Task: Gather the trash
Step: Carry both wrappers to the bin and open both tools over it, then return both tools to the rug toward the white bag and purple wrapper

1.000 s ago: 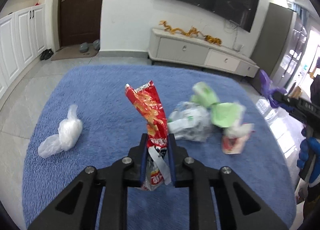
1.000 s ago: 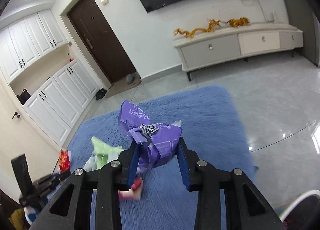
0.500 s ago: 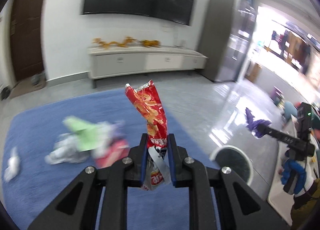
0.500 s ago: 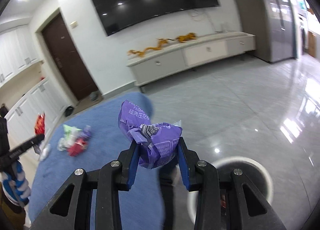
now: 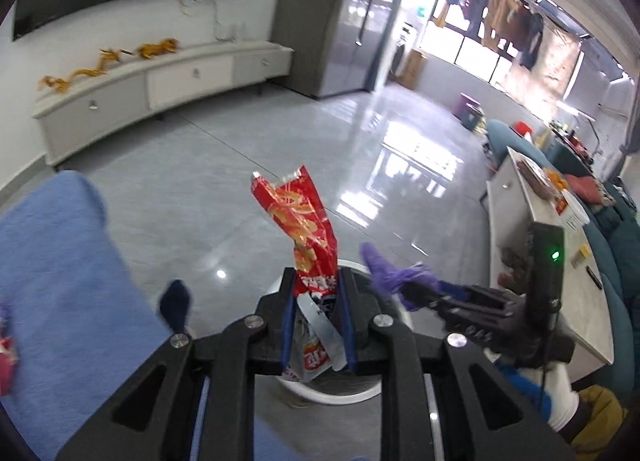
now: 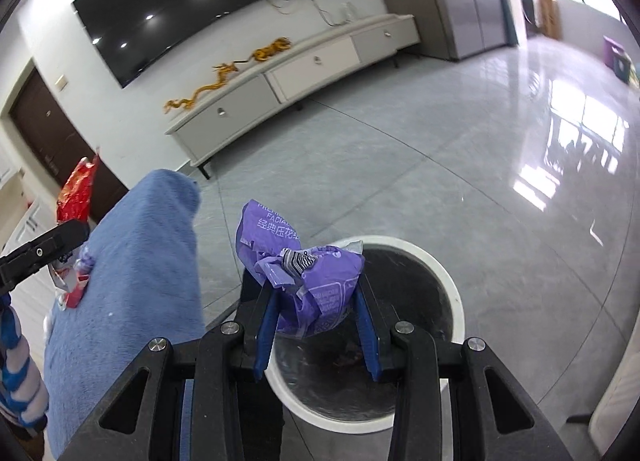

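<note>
My left gripper (image 5: 316,289) is shut on a red snack wrapper (image 5: 300,229) that stands up between the fingers, over the near edge of a round white trash bin (image 5: 352,395). My right gripper (image 6: 316,297) is shut on a crumpled purple wrapper (image 6: 308,273) and holds it above the open bin (image 6: 448,281), whose dark inside shows. The right gripper with the purple wrapper (image 5: 394,277) also shows in the left wrist view, over the bin. The left gripper and red wrapper (image 6: 76,189) show at the left of the right wrist view.
A blue rug (image 5: 60,281) lies left of the bin on a glossy grey tiled floor (image 6: 460,149). More trash (image 6: 74,285) lies on the rug. A white TV cabinet (image 6: 288,69) stands along the far wall. A white counter (image 5: 540,261) is at the right.
Both grippers have swung right from the rug to the white bin, each keeping its wrapper. The trash pile on the rug has slid out to the left edge of view.
</note>
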Tool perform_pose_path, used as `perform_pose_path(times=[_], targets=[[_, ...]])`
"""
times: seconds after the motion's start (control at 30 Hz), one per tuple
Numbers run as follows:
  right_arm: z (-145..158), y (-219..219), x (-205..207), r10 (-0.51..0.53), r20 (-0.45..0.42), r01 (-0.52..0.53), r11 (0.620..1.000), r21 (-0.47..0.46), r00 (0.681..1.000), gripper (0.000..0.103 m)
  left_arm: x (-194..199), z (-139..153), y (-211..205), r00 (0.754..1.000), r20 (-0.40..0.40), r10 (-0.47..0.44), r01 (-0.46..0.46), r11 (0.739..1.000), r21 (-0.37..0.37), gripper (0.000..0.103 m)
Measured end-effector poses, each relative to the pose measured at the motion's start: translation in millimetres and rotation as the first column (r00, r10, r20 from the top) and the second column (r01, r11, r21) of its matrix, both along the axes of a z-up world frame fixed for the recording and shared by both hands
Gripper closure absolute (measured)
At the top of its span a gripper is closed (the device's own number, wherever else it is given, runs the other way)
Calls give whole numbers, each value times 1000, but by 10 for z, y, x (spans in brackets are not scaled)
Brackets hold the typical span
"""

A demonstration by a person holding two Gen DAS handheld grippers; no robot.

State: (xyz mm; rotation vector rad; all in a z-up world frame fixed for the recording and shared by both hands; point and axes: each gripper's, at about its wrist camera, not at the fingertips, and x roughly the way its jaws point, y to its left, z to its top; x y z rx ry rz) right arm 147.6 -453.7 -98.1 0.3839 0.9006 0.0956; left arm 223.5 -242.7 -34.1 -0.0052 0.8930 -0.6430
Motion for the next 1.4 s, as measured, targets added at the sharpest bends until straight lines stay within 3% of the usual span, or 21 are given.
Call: perform_pose_path(times=[0.17, 0.23, 0.27, 0.5, 0.8, 1.1, 1.4], targets=[[-83, -135, -3, -40, -8, 40, 999, 28, 999, 61, 70, -69, -352, 998, -44, -43, 42, 999, -12, 75], [-81, -128, -10, -49, -6, 49, 998, 29, 999, 58, 99, -61, -384, 998, -47, -44, 43, 999, -21, 48], [-77, -131, -13, -52, -5, 52, 998, 28, 999, 58, 92, -42, -397, 999, -38, -39, 38, 999, -23, 44], [38, -96, -89, -64, 13, 64, 998, 14, 998, 56, 3, 98, -367, 999, 2, -33, 33, 999, -21, 44], [404, -43, -266, -61, 88, 60, 998, 9, 994, 56, -249, 439, 48, 996, 91, 24, -23, 1000, -8, 44], [927, 348, -371, 15, 182, -10, 1000, -28, 983, 56, -522, 739, 832, 978, 159, 135, -132, 991, -32, 44], [1341, 952, -333, 134, 254, -120, 990, -70, 958, 56, -731, 881, 1901, 936, 200, 288, -281, 958, -65, 44]])
